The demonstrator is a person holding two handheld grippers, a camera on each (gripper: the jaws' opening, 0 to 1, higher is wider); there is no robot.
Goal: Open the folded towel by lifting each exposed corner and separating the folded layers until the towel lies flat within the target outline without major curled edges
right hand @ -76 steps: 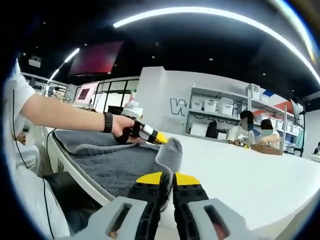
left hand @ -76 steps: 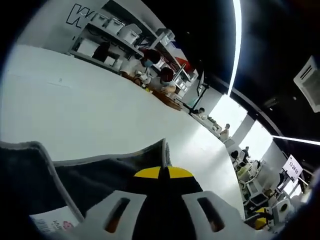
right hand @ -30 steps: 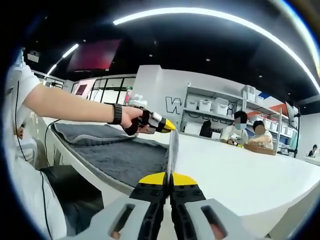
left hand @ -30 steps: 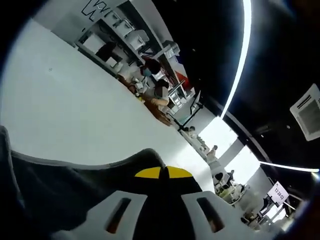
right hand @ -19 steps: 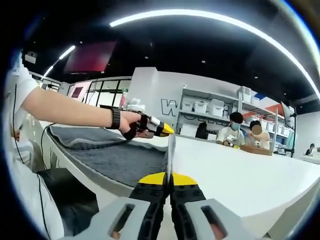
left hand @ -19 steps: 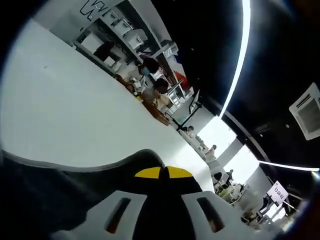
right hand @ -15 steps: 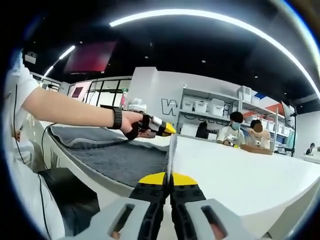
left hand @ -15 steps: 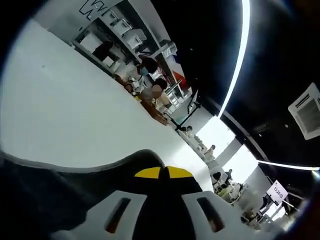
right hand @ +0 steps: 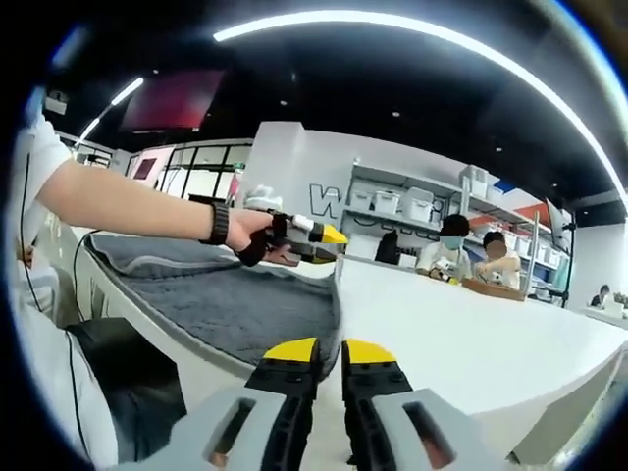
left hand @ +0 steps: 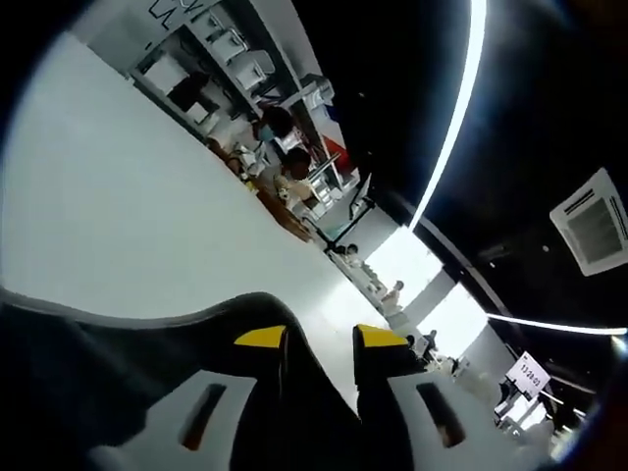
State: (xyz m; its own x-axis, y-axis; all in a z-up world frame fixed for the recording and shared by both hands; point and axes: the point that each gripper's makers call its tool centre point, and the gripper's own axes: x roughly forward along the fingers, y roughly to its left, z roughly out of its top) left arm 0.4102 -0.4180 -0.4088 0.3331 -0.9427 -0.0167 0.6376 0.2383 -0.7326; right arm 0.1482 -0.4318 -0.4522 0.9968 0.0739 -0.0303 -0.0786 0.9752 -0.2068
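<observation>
The dark grey towel [right hand: 245,304] lies spread on the white table [right hand: 471,334], its pale-trimmed near edge rising just ahead of my right gripper [right hand: 331,351]. That gripper's yellow-tipped jaws stand a little apart, and I cannot tell whether the hem still touches them. In the right gripper view a hand [right hand: 250,240] holds my left gripper [right hand: 319,243] over the towel's far edge. In the left gripper view my left gripper [left hand: 320,339] is open, with the towel [left hand: 118,363] lying dark below and to the left of its jaws, on the white table [left hand: 147,216].
Two seated people [right hand: 466,257] work at the far end of the table, in front of shelves [right hand: 412,206] holding white boxes. The person's sleeve and arm [right hand: 118,211] fill the left side of the right gripper view. White tabletop stretches beyond the towel.
Both grippers' jaws were shut on the towel's edge and now stand apart. The raised hem at the right gripper has sunk a little.
</observation>
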